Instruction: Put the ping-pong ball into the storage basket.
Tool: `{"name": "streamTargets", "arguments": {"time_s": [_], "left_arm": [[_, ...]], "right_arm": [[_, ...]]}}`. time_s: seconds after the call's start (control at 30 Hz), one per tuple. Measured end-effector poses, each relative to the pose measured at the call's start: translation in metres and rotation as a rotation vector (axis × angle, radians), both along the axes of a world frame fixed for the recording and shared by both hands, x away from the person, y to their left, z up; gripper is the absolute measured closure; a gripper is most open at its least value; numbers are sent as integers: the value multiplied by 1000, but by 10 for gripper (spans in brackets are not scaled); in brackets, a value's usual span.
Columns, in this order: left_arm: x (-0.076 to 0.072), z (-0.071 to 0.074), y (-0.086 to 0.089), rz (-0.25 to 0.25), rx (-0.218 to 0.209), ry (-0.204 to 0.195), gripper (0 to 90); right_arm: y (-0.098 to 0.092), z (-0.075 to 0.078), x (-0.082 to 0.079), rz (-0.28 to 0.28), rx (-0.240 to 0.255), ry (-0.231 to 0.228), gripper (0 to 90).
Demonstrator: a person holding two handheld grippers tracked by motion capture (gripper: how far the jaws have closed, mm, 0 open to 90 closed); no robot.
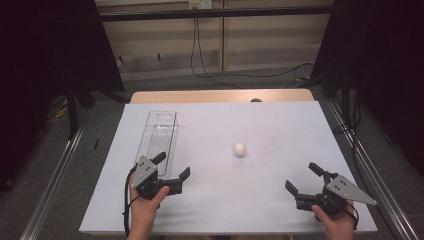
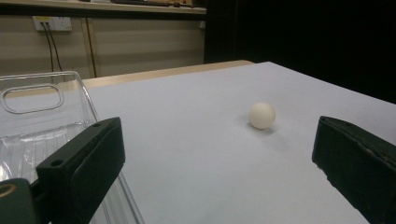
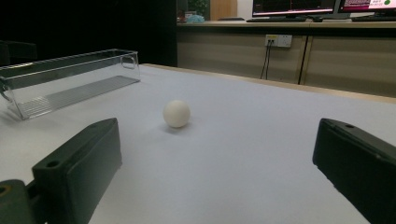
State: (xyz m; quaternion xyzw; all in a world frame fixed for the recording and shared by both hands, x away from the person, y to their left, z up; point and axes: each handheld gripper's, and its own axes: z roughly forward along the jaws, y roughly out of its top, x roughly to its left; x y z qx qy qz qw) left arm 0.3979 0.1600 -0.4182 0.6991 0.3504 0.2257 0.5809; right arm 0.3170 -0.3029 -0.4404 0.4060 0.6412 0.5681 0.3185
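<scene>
A white ball (image 1: pixel 240 149) is seen resting alone mid-table (image 1: pixel 260 120), ahead of both hand-held grippers and between them. The left hand-held gripper (image 1: pixel 172 167), jaws spread and empty, is judged slightly nearer; the ball lies forward and to its right. The right hand-held gripper (image 1: pixel 303 178) is likewise held wide open. The clear tray (image 1: pixel 159 135) is partly masked by the left gripper; being round, the ball offers no long axis.
</scene>
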Motion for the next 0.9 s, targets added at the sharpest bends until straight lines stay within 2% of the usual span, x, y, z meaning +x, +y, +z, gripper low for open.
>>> {"name": "streamTargets", "arguments": {"time_s": [0.2, 0.27, 0.3, 0.8, 0.9], "left_arm": [[1, 0, -5, -7, -10, 3, 26], [2, 1, -5, -11, 11, 3, 27], [2, 0, -7, -1, -12, 4, 27], [6, 0, -19, -24, 1, -4, 28], [6, -1, -22, -22, 2, 4, 28]], "right_arm": [[1, 0, 0, -8, -2, -1, 8], [1, 0, 0, -10, -1, 0, 8], [0, 0, 0, -7, -3, 0, 8], [1, 0, 0, 3, -6, 1, 9], [1, 1, 0, 1, -3, 0, 9]]}}
